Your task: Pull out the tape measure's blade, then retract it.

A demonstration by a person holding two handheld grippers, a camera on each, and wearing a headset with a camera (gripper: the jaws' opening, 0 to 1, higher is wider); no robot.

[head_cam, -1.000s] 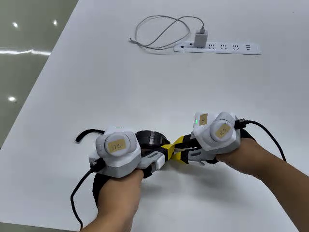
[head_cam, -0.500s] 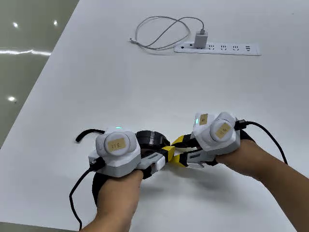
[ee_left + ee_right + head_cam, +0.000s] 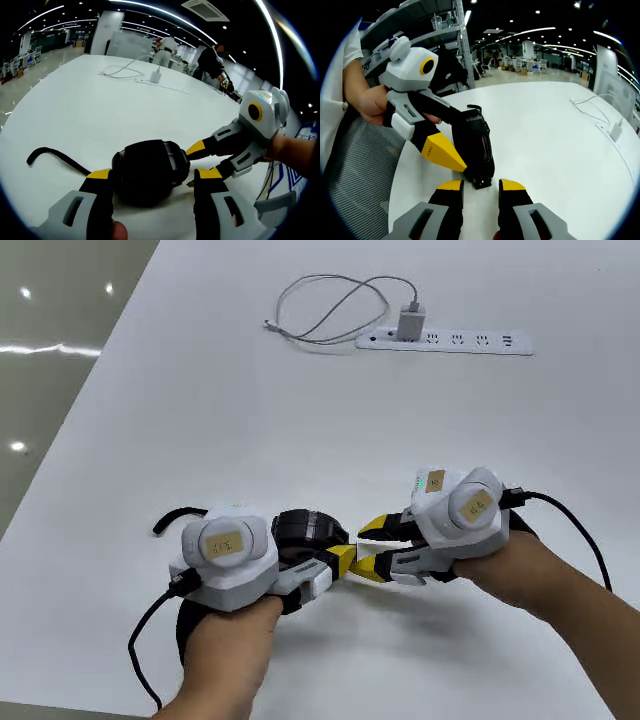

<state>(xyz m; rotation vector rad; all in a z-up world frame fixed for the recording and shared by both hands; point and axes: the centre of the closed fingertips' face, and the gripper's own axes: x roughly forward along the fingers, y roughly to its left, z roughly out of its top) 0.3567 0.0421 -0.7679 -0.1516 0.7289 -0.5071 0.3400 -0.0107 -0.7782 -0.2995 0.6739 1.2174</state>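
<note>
Tape measure, black and round-bodied, rests on the white table, pinched at its sides between the yellow-tipped jaws of the left gripper. The right gripper faces it with jaws parted, the case's front end just ahead of the gap. The case's black strap lies on the table beside it. A power strip sits well apart.

One table bears one tape measure, one power strip, one charger and one cable. There are two grippers, a left hand-held gripper and a right hand-held gripper, each with two yellow-tipped jaws, and two hands, a left hand and a right hand. In the left gripper view, two people stand far off
</note>
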